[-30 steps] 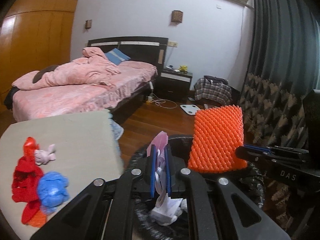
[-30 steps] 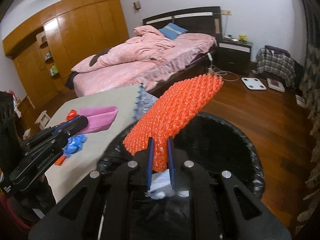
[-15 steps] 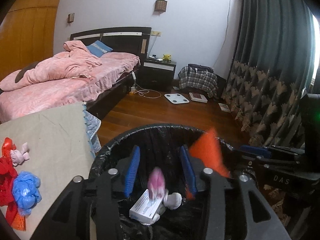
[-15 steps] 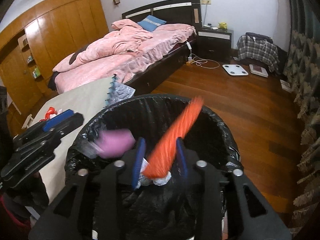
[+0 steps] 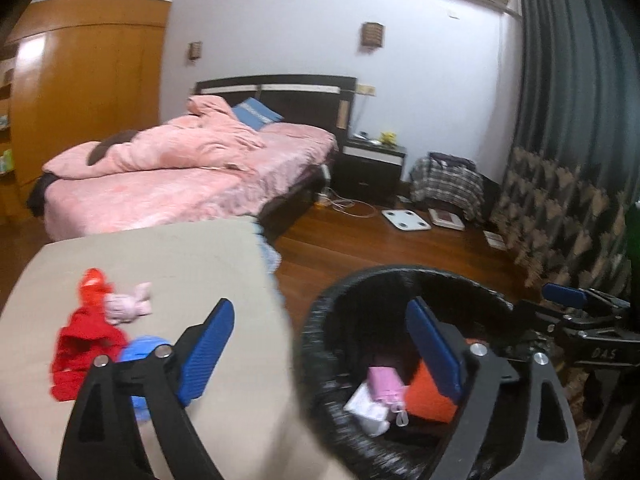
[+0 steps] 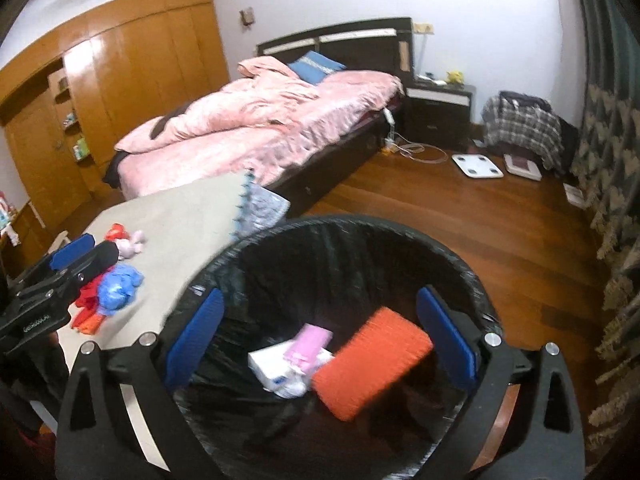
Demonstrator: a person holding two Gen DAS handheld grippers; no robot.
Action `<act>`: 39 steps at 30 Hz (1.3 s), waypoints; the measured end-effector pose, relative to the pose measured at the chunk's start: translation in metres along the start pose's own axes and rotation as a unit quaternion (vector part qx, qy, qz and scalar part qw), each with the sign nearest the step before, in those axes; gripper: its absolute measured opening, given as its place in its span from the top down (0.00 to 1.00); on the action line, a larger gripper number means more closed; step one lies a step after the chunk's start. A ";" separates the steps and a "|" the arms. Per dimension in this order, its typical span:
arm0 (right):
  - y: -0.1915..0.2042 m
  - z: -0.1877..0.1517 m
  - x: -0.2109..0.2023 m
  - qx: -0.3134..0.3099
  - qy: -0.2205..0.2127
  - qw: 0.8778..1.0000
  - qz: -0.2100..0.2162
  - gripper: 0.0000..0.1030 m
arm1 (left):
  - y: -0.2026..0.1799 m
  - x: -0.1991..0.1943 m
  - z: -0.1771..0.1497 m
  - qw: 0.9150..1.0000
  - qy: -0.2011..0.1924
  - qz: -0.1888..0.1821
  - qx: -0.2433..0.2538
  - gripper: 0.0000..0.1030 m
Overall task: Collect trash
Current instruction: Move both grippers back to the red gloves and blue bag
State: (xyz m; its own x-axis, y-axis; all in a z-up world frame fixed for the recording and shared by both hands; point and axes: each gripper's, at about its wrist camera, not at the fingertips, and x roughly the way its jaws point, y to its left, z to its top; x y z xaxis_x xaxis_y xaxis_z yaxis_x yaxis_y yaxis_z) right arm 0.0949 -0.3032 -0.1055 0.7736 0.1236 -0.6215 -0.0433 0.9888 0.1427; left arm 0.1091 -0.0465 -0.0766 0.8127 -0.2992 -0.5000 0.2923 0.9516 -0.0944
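A black-lined bin (image 6: 360, 224) stands beside the beige table (image 6: 180, 216). Inside it lie an orange bubble-wrap sheet (image 6: 372, 360), a pink packet (image 6: 308, 344) and a white box (image 6: 272, 360). My right gripper (image 6: 320, 300) hangs over the bin, its jaws opening with nothing between them. My left gripper (image 5: 320, 312) straddles the bin's (image 5: 400, 272) left rim and the table edge, its jaws also opening and empty. The orange sheet (image 5: 432, 396) and pink packet (image 5: 384, 384) show below it. Red wrappers (image 5: 84, 340), a blue bag (image 5: 140, 350) and a pink crumple (image 5: 128, 304) lie on the table.
A bed with pink bedding (image 5: 180, 176) stands behind the table, with a dark nightstand (image 5: 372, 164) beside it. On the wooden floor lie a white scale (image 6: 476, 166) and a plaid bag (image 6: 520, 124). Patterned curtains (image 6: 612, 168) hang along the right side, wooden wardrobes (image 6: 120, 80) on the left.
Both grippers opened and let go. The orange sheet and the pink packet dropped into the bin. The left gripper swung left, towards the table.
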 end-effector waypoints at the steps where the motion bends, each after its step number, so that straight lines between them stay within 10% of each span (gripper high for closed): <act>1: 0.007 0.002 0.000 -0.004 -0.004 1.000 0.008 0.07 | 0.008 -0.005 0.000 1.000 -0.003 0.009 -0.004 0.14; 22: 0.168 0.010 0.052 -0.090 0.002 0.988 0.128 0.07 | 0.166 -0.070 -0.052 0.978 -0.003 0.194 -0.081 0.13; 39: 0.253 -0.016 0.138 -0.148 0.055 0.978 0.139 0.07 | 0.211 -0.055 -0.085 0.969 0.033 0.220 -0.106 0.13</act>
State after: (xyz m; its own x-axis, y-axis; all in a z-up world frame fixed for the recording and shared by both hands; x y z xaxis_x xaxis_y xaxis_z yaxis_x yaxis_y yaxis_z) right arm 0.1803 -0.0344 -0.1673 0.6335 0.3829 -0.6724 -0.4360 0.8945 0.0987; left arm 0.0829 0.1768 -0.1424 0.7989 0.1376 -0.5856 -0.1918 0.9809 -0.0311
